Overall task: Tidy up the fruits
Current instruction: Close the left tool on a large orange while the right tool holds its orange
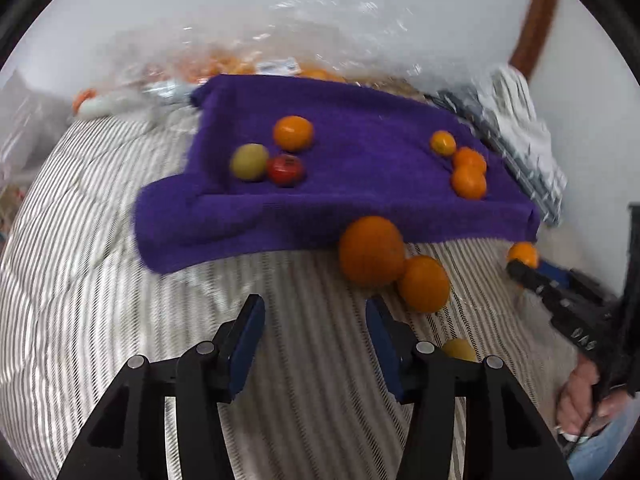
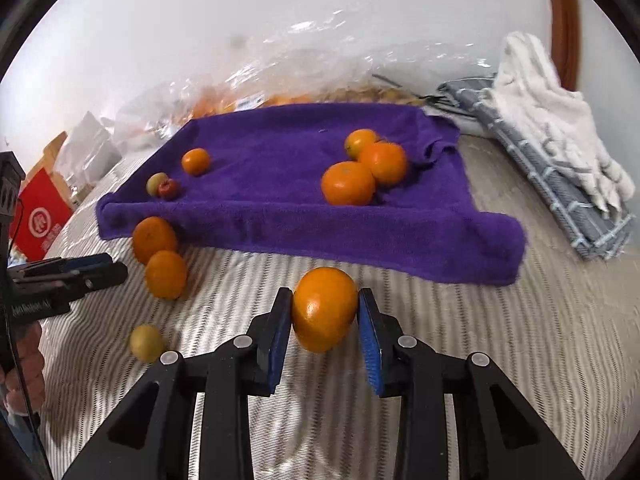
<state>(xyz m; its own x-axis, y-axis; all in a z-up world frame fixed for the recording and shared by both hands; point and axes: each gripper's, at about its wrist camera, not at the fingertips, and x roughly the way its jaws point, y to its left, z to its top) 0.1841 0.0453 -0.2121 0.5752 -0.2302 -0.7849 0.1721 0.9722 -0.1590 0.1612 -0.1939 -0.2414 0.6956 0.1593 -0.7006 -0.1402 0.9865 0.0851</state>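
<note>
Right gripper (image 2: 324,312) pinching an orange (image 2: 325,309) between its blue pads, held above the striped bedcover (image 2: 520,360) just in front of the purple towel (image 2: 280,216). Left gripper (image 1: 316,312) with jaws spread and nothing between them, low over the same bedcover; it also appears at the left edge of the right wrist view. A small yellow-green fruit (image 2: 146,342) lies on the bedcover nearest the cameras, with two oranges (image 2: 160,256) touching each other just beyond it, the farther one against the towel's near edge. On the towel, a cluster of three oranges (image 2: 366,170) sits toward its right side; toward its left side lie a single orange (image 2: 195,161), a green fruit (image 2: 156,184) and a red fruit (image 2: 168,189), the latter two touching. Behind the towel, a clear plastic bag (image 2: 280,76) containing orange produce rests by the white wall. To the right, folded checked and white cloths (image 2: 560,152).
</note>
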